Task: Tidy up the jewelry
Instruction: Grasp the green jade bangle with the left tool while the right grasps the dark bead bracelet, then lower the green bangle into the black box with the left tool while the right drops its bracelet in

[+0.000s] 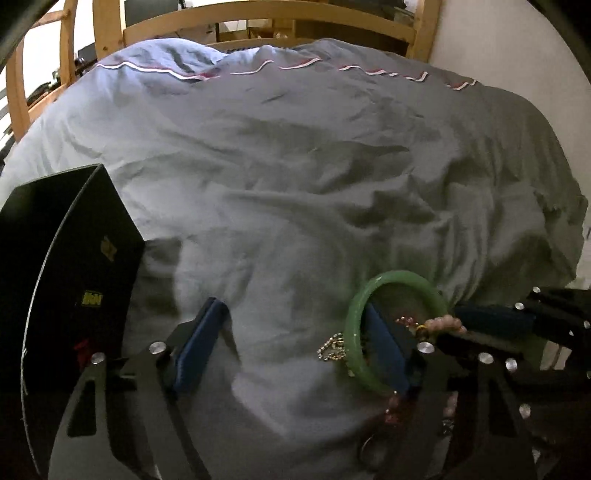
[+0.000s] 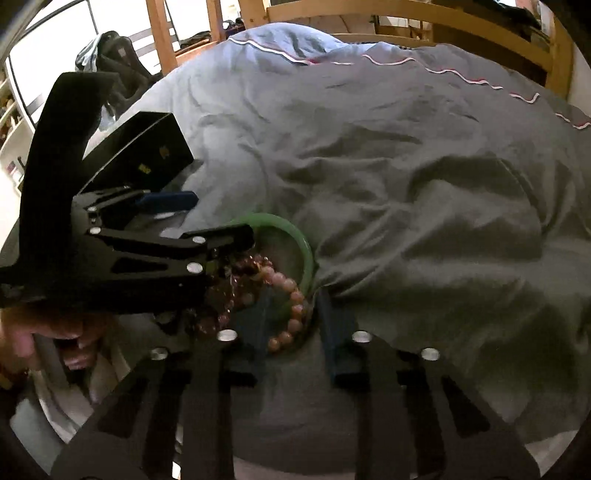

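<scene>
Pink beads (a rosy, glossy bracelet) sit between the right gripper's narrowly set blue fingers; whether they pinch it, I cannot tell. Just beyond lies a smooth pale-green bangle, with one finger of the wide-open left gripper poking through it. A gold chain rests beside it on the rumpled grey duvet, and a black box stands to the left.

A bed covered by a rumpled blue-grey duvet with a red-and-white trimmed edge at its far side, set in a light wooden frame. On the duvet lie a black box, left of the left jaws, and a jewelry cluster at the right jaws: green bangle, pink bead bracelet, gold chain.
</scene>
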The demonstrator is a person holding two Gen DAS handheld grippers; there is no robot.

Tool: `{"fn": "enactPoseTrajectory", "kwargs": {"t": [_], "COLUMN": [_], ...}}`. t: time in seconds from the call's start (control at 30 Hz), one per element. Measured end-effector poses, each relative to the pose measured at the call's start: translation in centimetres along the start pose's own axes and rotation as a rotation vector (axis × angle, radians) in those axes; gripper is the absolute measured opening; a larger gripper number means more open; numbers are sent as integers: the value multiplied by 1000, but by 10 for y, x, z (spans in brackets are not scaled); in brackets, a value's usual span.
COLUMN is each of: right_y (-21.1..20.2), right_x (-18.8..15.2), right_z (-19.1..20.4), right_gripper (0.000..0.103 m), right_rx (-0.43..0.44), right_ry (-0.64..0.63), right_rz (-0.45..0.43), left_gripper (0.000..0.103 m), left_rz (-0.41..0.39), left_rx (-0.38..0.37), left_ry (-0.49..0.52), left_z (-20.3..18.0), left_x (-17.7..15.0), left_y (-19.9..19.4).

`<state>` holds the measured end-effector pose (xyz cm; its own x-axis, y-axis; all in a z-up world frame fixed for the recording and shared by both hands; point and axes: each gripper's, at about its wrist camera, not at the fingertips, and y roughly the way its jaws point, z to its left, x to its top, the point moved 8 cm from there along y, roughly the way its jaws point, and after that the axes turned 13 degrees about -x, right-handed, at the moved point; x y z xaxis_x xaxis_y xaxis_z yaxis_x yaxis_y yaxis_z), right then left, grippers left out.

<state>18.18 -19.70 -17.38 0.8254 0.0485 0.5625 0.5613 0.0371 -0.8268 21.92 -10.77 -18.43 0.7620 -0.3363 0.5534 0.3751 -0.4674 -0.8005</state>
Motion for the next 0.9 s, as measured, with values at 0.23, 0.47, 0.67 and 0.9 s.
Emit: {"fn": "enactPoseTrajectory", "kwargs": {"t": [0.23, 0.47, 0.67, 0.9], "right_y": [-7, -19, -48, -32], "right_x": [8, 16, 34, 27], "right_z": [-9, -13, -27, -31], "right_gripper": [9, 9, 1, 2], "right_rx": [4, 29, 8, 53], "right_ry": [37, 76, 132, 172], "right_rz": [-25, -82, -227, -129], "left_gripper": [11, 9, 10, 10], "left_rz": [-7, -37, -117, -148], "left_rx": [-41, -66, -74, -63], "left_ry": [47, -12, -3, 3], "left_z": [-16, -6, -9, -9], "left_x": [1, 5, 20, 27], "left_y": [-2, -10, -31, -37]}}
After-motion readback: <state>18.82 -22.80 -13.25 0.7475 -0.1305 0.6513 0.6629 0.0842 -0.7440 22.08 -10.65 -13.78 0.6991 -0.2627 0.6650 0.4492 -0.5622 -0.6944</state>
